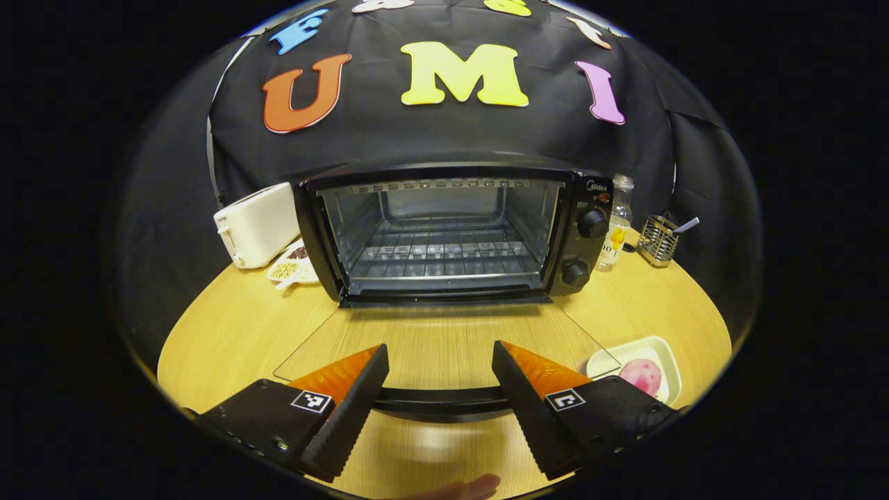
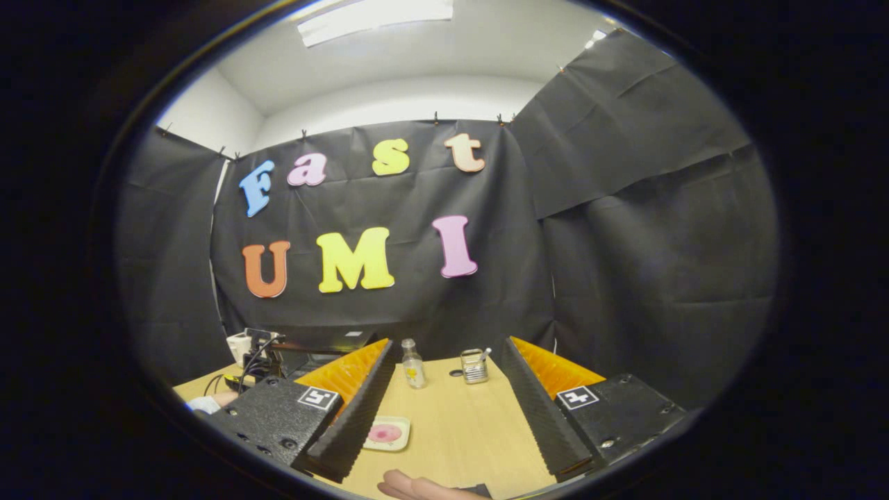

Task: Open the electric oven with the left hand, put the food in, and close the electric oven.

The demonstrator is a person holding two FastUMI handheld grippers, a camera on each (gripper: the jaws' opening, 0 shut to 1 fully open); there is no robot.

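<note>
At centre frame in the left gripper view, the electric oven point(image 1: 451, 232) stands open, its glass door point(image 1: 444, 351) lowered toward the left gripper point(image 1: 440, 375), jaws wide. At lower right, the food point(image 1: 640, 375) rests on a tray point(image 1: 665, 351). The right gripper point(image 2: 450, 385) is spread wide, holding nothing, the food point(image 2: 386, 433) between its fingers.

We log a black electric oven with a clear glass door point(image 1: 444, 229), silver wire rack inside, black knobs. White boxy toaster point(image 1: 255, 226) on its left. Light yellow-tan wood-grain table point(image 1: 236, 333). Cream rectangular tray point(image 1: 665, 355) holding pink-red round food point(image 1: 640, 375). Clear plastic bottle with yellow-printed label point(image 1: 615, 226). Silver wire mesh holder point(image 1: 656, 241).
</note>
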